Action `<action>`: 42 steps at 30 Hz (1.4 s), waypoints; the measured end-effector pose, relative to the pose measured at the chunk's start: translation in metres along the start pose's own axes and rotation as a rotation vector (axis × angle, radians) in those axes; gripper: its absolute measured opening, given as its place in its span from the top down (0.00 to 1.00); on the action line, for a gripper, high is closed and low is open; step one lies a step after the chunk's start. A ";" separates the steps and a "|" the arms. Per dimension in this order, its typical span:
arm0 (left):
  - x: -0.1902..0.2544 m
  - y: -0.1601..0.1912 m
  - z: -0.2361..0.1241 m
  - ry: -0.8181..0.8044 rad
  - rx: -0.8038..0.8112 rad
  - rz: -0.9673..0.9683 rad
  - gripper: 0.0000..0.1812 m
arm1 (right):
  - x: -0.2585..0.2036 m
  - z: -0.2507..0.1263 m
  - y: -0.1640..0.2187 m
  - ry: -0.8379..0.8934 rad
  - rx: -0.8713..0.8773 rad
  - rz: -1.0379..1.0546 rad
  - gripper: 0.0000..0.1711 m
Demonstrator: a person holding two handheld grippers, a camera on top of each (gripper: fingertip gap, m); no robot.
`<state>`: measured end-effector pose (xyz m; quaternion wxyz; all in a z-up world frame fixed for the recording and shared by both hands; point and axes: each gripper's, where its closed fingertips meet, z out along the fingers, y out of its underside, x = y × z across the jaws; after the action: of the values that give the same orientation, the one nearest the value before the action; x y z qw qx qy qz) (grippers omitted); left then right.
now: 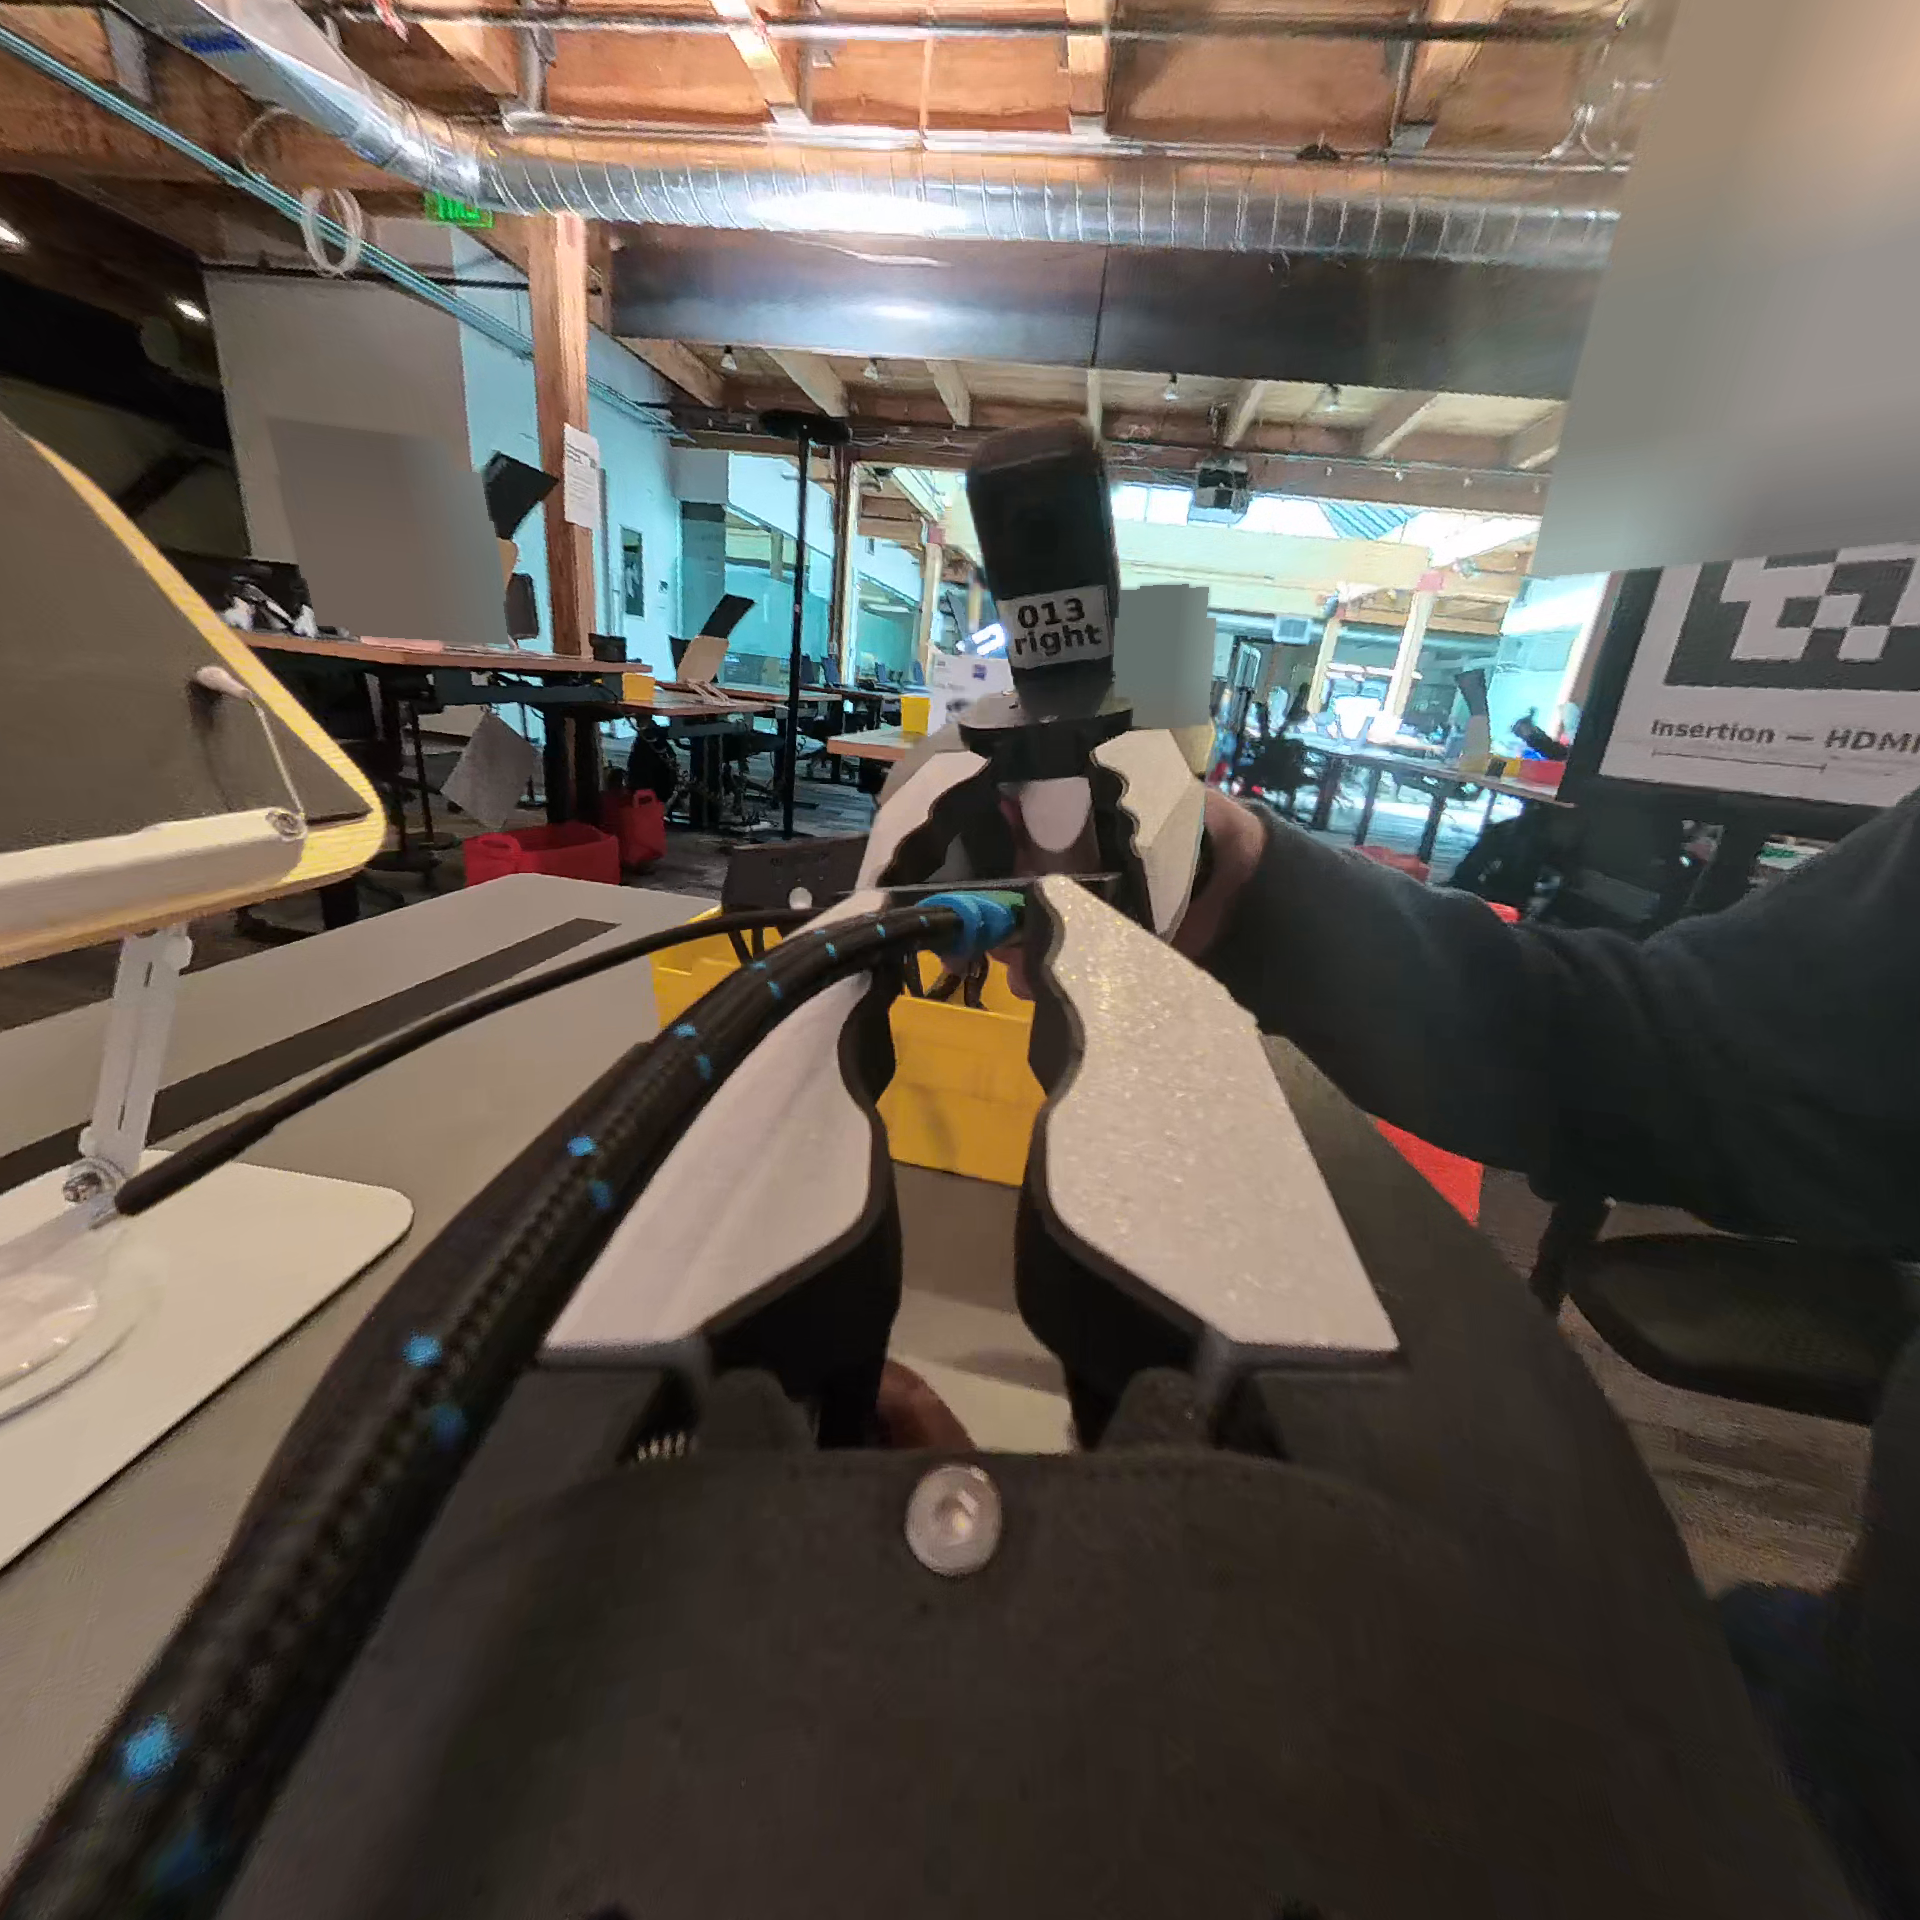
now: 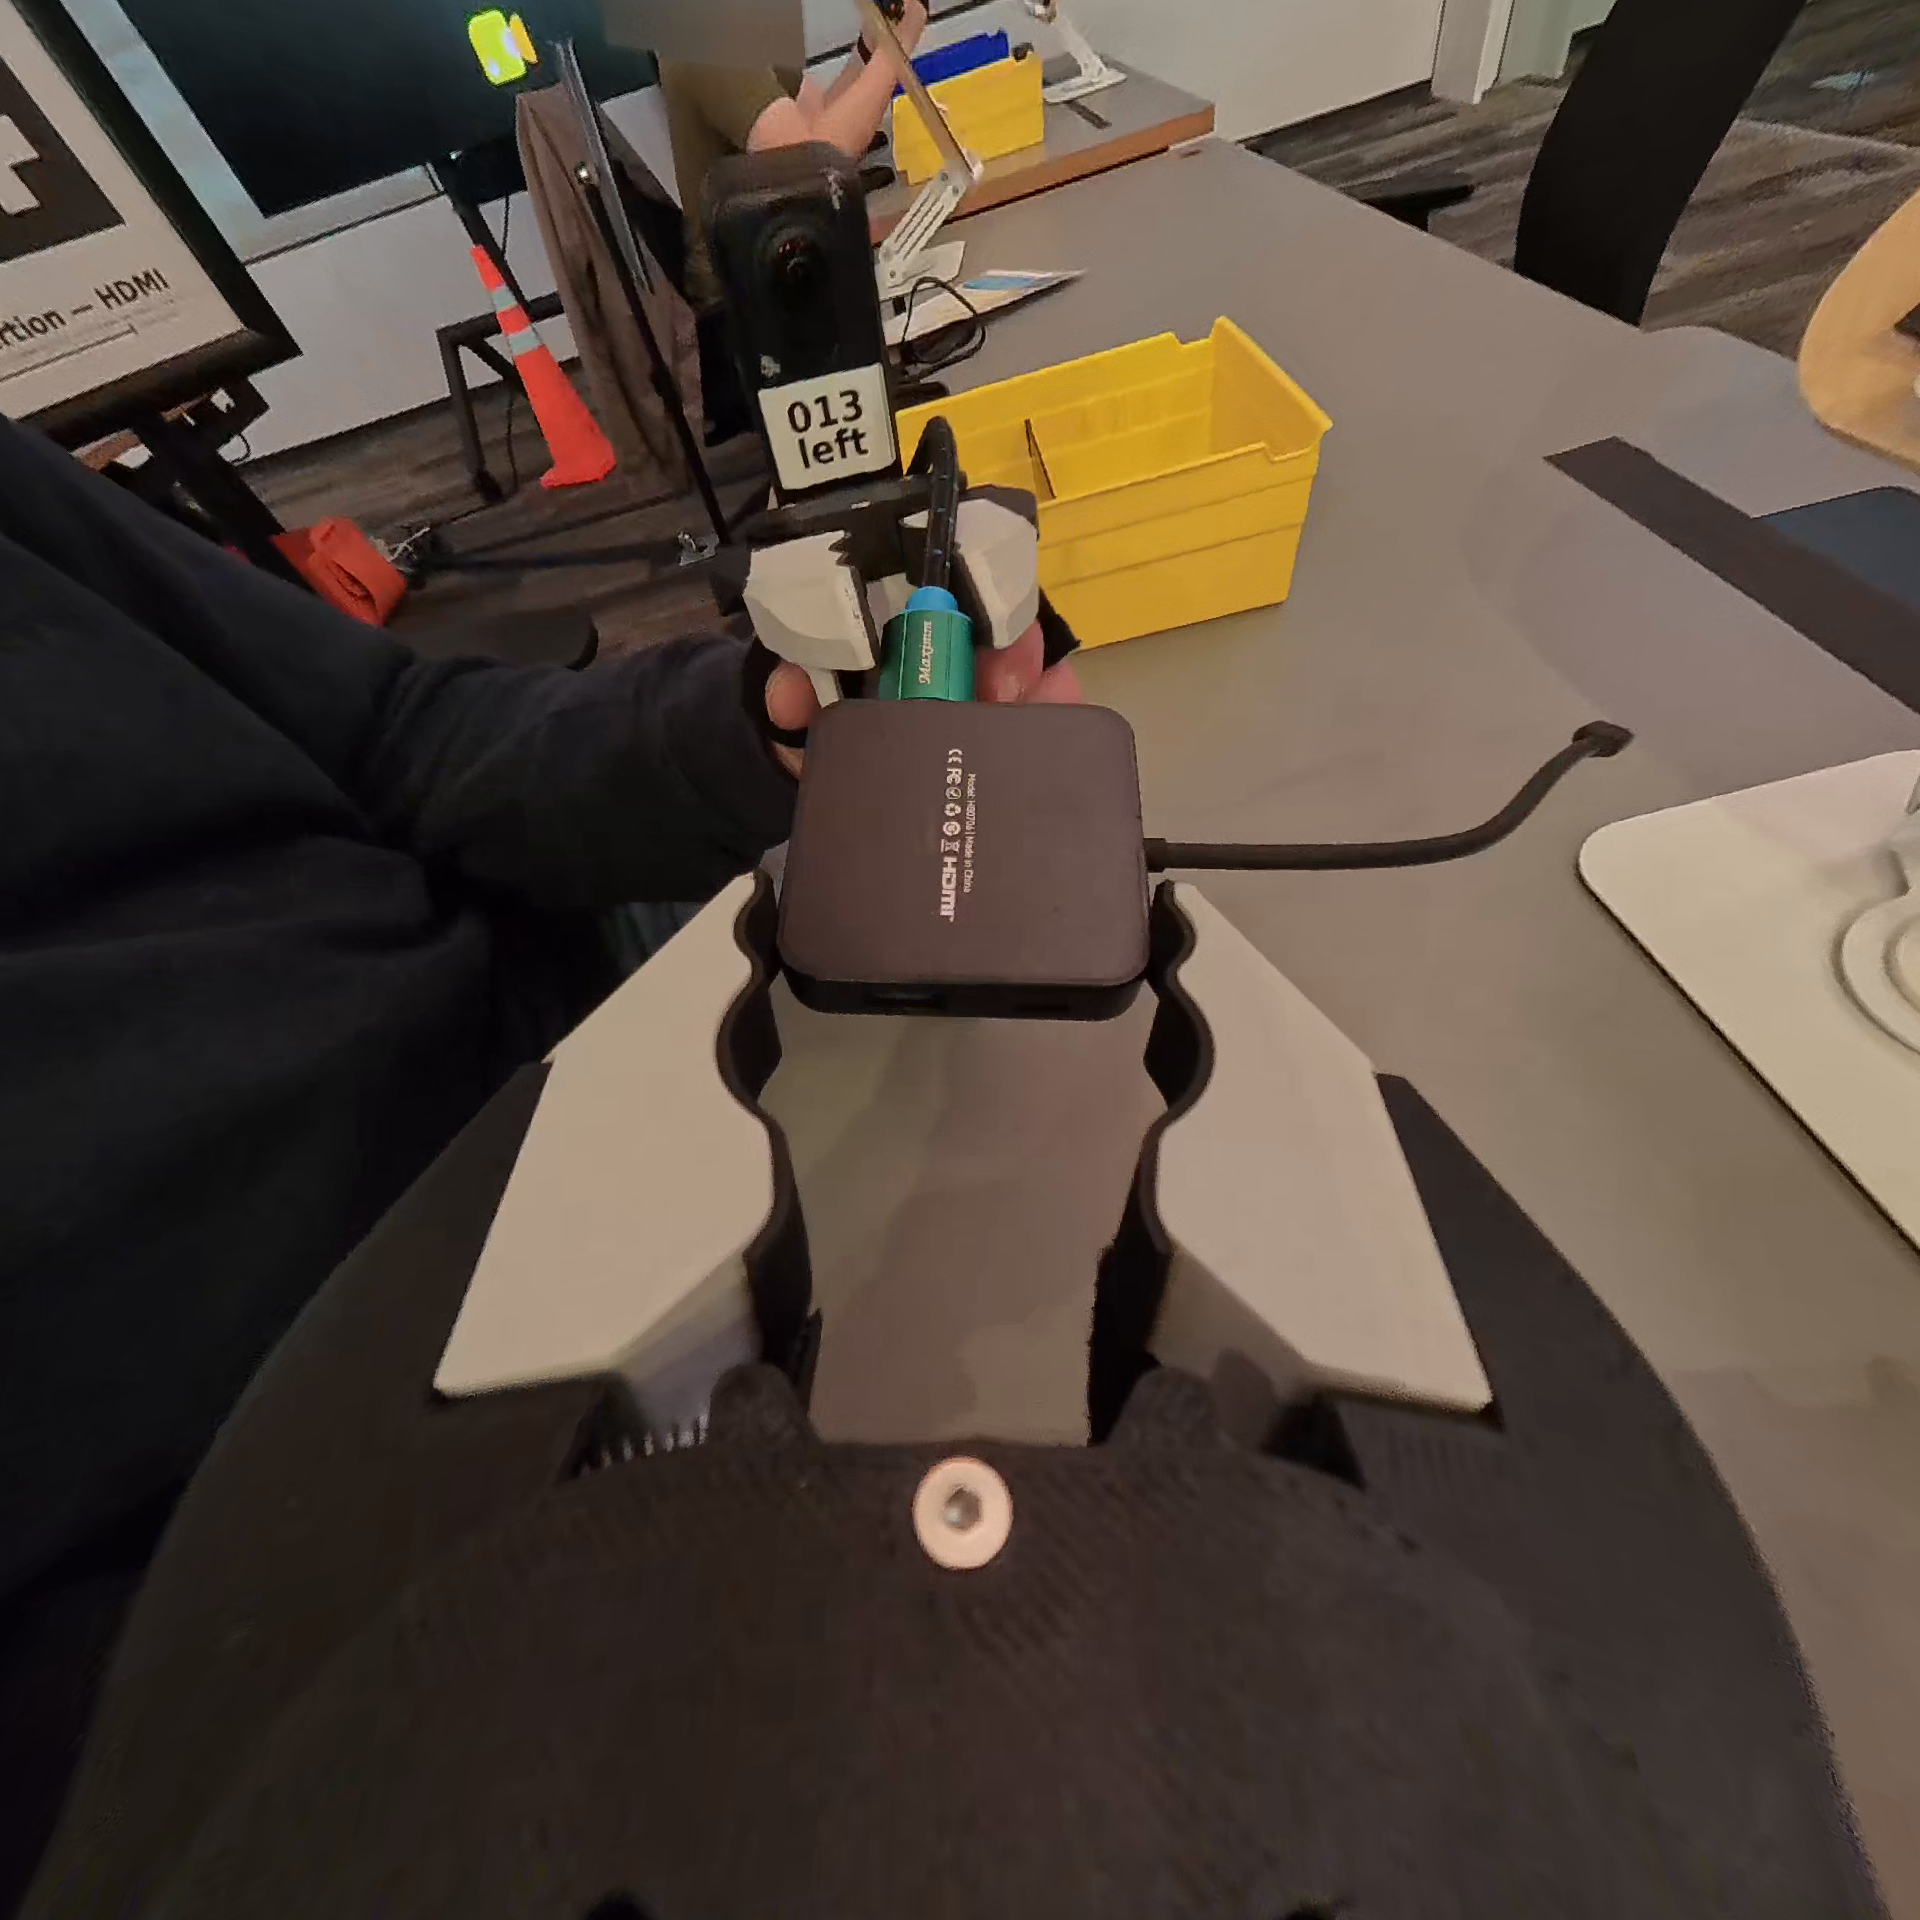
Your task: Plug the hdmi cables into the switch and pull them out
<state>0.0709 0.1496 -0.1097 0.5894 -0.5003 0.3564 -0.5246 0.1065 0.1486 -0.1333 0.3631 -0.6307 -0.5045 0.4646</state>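
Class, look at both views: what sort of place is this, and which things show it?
Probably an open-plan workshop or lab office: rows of desks under an exposed metal duct, a yellow parts bin on the grey table, and an orange traffic cone.

blk switch [image 2: 961,857], grn plug [image 2: 920,657] — yel bin [image 2: 1174,540]

An open workshop has exposed wood beams [image 1: 935,73], a silver duct [image 1: 935,208], rows of desks [image 1: 447,655], a grey table [image 2: 1455,416] and an orange cone [image 2: 540,384].
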 end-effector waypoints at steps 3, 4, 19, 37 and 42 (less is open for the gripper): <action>0.000 -0.006 0.000 -0.033 0.059 -0.027 0.89 | 0.000 -0.001 -0.009 -0.009 0.047 -0.003 0.59; -0.001 -0.009 0.000 -0.043 0.080 -0.044 0.89 | 0.000 -0.001 -0.013 -0.009 0.073 0.002 0.59; 0.000 -0.022 -0.004 -0.099 0.187 -0.110 0.89 | 0.002 0.014 -0.036 0.027 0.310 -0.004 0.50; -0.002 -0.021 -0.007 -0.101 0.212 -0.163 0.89 | 0.005 0.015 -0.042 0.066 0.370 -0.075 0.58; 0.001 -0.023 -0.007 -0.093 0.212 -0.142 0.89 | 0.003 0.015 -0.042 0.053 0.358 -0.083 0.58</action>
<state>0.0587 0.1489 -0.0887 0.6162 -0.4829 0.2351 -0.5760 0.0800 0.1606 -0.0995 0.5017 -0.5466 -0.4297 0.5146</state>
